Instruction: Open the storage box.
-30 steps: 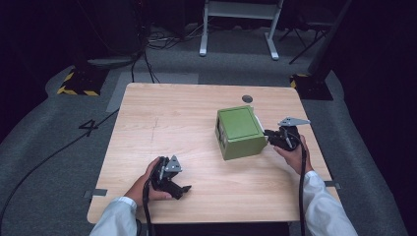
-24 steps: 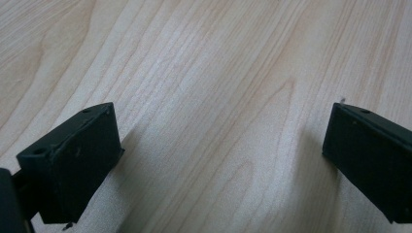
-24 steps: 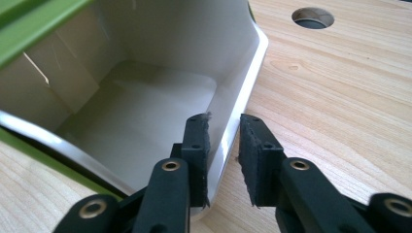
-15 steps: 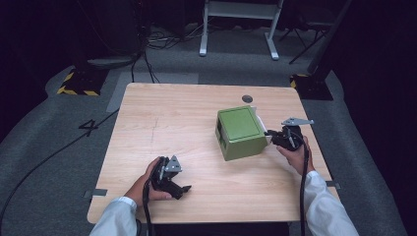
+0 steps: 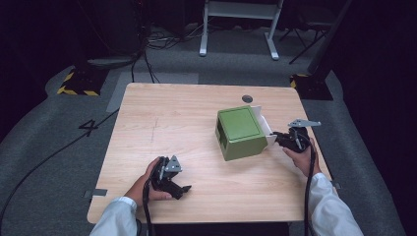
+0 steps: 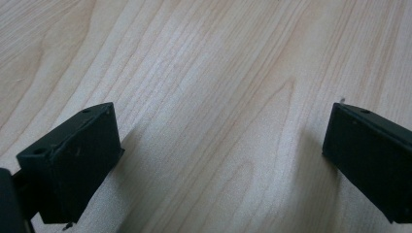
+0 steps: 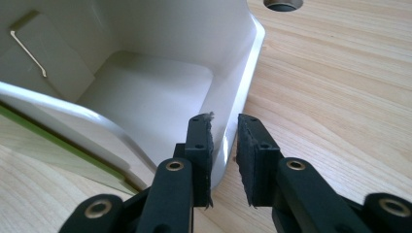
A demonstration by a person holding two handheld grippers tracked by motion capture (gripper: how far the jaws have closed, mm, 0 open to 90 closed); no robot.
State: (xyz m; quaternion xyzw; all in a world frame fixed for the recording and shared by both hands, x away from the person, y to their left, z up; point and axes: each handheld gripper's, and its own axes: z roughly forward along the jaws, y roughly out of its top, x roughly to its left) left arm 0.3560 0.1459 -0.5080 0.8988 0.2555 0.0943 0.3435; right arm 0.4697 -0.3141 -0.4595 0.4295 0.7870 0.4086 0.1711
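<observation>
The right gripper (image 7: 224, 160) is pinching a white flap (image 7: 240, 97) of the green box (image 5: 241, 132), fingers having just closed. The left gripper (image 6: 218, 160) is resting at 7 o'clock on the counter (image 5: 172, 123), fingers spread

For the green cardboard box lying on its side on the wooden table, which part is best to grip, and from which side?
Probably the thin white flap at the open end of the green cardboard box, approached from the table's right edge. The box body looks too wide for the jaws, while the flap stands free as a thin edge. The right gripper is already closed on that flap; the left gripper rests open on the wooden table.
</observation>
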